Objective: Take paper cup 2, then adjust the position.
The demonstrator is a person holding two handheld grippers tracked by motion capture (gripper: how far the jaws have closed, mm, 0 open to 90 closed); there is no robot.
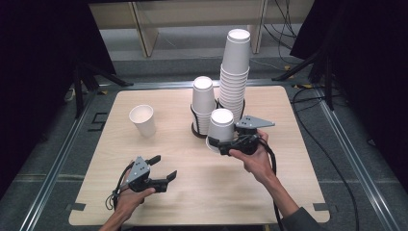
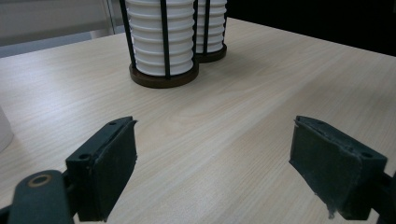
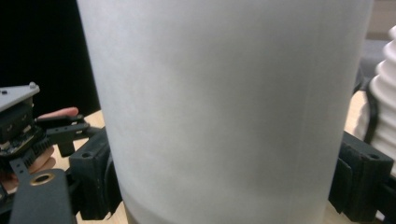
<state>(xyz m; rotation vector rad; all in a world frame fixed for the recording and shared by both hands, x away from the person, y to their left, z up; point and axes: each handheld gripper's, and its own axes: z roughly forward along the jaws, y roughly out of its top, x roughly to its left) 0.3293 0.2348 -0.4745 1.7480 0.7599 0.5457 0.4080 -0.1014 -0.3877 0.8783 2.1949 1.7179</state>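
My right gripper [image 1: 217, 144] is shut on an upside-down white paper cup [image 1: 221, 126], held just in front of the two cup holders. In the right gripper view that cup [image 3: 224, 107] sits between both jaws. A short stack of white cups [image 1: 202, 101] and a tall stack [image 1: 235, 72] stand in black wire holders at the table's middle. A single white cup [image 1: 142, 120] stands mouth up at the left. My left gripper [image 1: 164, 167] is open near the front left, with bare table between its pads [image 2: 112, 168]; the short stack [image 2: 163, 42] stands ahead of it.
The light wooden table [image 1: 269, 192] has rounded corners, with dark floor and metal rails around it. Cables trail from both grippers. A wooden shelf frame [image 1: 144, 29] stands beyond the far edge.
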